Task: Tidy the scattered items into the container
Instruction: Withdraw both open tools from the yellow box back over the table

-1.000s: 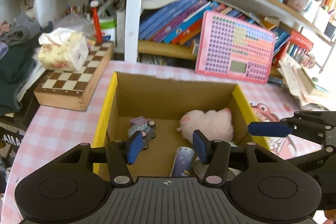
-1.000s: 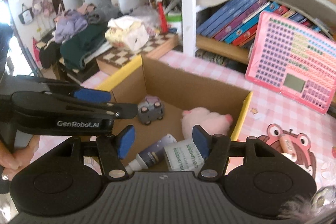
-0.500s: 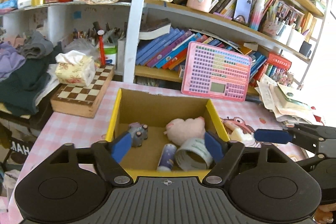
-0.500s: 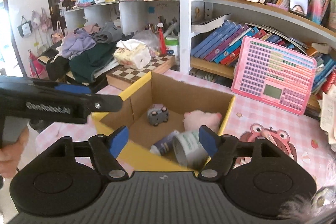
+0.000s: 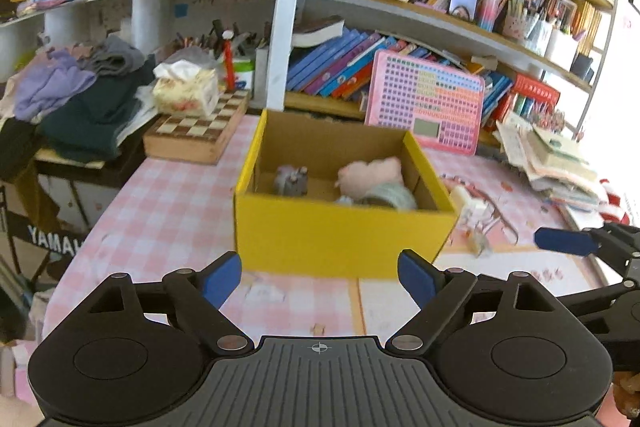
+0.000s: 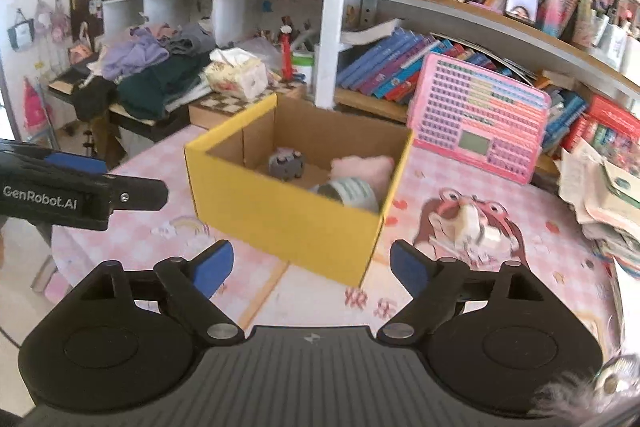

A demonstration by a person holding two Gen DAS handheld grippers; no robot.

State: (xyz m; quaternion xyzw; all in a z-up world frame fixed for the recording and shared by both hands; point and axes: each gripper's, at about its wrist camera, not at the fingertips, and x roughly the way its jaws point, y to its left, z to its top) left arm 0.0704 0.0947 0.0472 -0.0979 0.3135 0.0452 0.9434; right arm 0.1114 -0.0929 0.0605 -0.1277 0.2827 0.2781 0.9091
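Cluttered bookshelves are seen behind a pink checked table (image 5: 168, 211), where the yellow box (image 5: 340, 239) sits with a grey toy car (image 5: 291, 180), a pink plush (image 5: 370, 173) and a roll (image 6: 350, 191) already dropped inside. One small white item (image 6: 470, 223) is left out, just right of the box. It'd probably be light and rigid, best pinched across its narrow sides. Both the left gripper (image 5: 320, 277) and right gripper (image 6: 311, 267) are being opened with nothing between the jaws, well short of it.

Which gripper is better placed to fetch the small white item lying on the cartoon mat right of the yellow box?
Right gripper, probably. The white item lies just ahead of its right finger, while from the left gripper it sits far right beyond the box. Both jaws are opening, empty.
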